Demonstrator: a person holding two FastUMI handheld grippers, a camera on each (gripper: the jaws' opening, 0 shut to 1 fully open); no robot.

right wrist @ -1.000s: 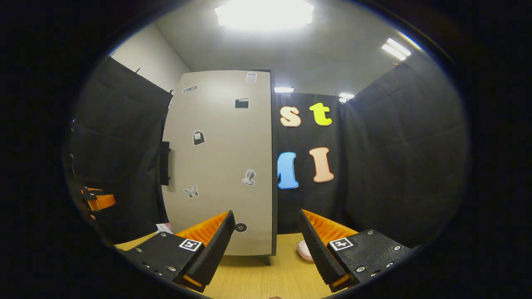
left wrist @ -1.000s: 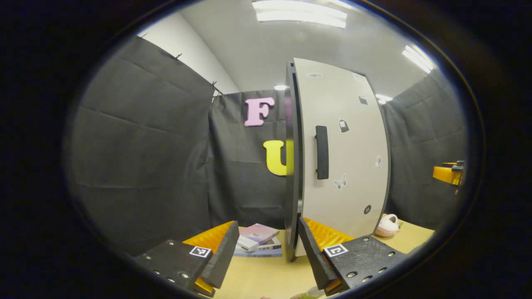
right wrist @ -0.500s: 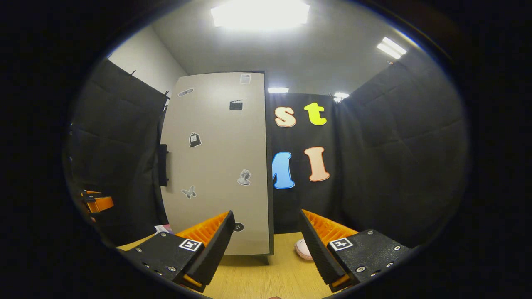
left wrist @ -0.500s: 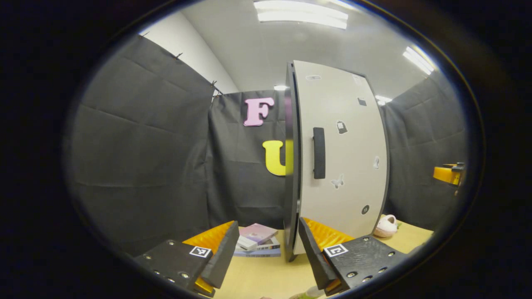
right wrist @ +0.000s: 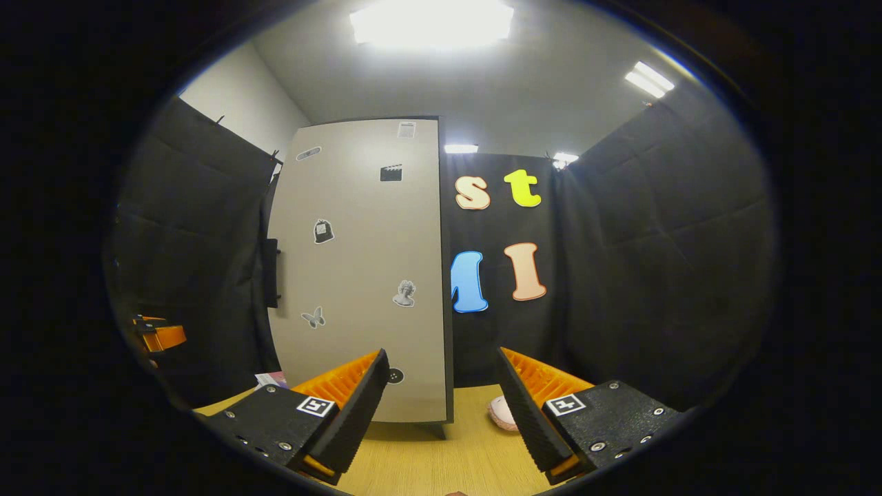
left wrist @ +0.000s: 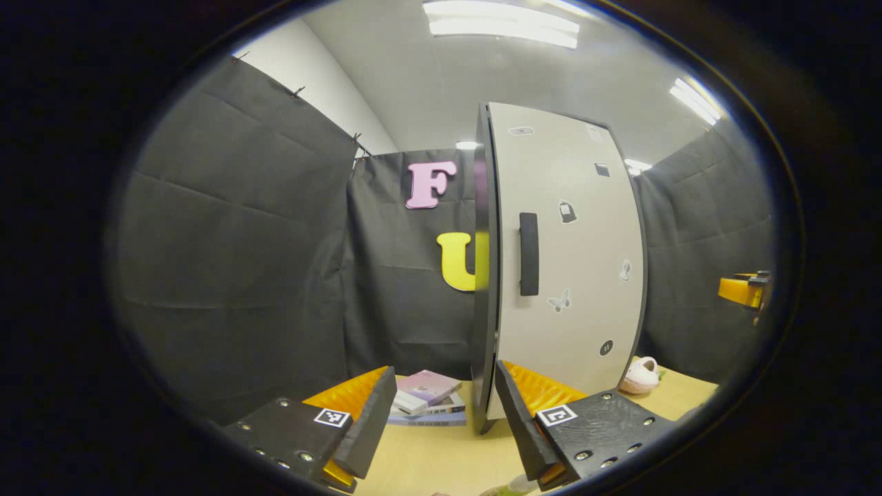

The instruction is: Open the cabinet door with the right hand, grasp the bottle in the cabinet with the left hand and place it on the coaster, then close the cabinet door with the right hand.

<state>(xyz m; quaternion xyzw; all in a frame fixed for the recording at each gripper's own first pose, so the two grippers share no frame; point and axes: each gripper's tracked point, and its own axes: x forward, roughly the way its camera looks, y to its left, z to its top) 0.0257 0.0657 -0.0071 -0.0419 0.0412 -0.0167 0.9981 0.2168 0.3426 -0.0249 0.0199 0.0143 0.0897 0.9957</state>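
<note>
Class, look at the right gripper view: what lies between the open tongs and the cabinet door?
Bare tabletop. The right tongs hang open short of the cabinet door. A small pink thing sits off to the side, by the door's right edge.

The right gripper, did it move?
Yes. In the right gripper view the tall beige cabinet door sits slightly further left than before, so the right gripper swung slightly right.

Left gripper (left wrist: 444,420) at bottom centre, jaws spread, nothing between them. Tall cabinet (left wrist: 561,262) right of centre, pale door shut, dark handle (left wrist: 528,253) upright near its left edge, small stickers scattered. Stacked books (left wrist: 427,399) low centre on wooden table (left wrist: 441,461). Pink plush toy (left wrist: 639,375) lower right. Right gripper (left wrist: 744,289) at far right edge.
</note>
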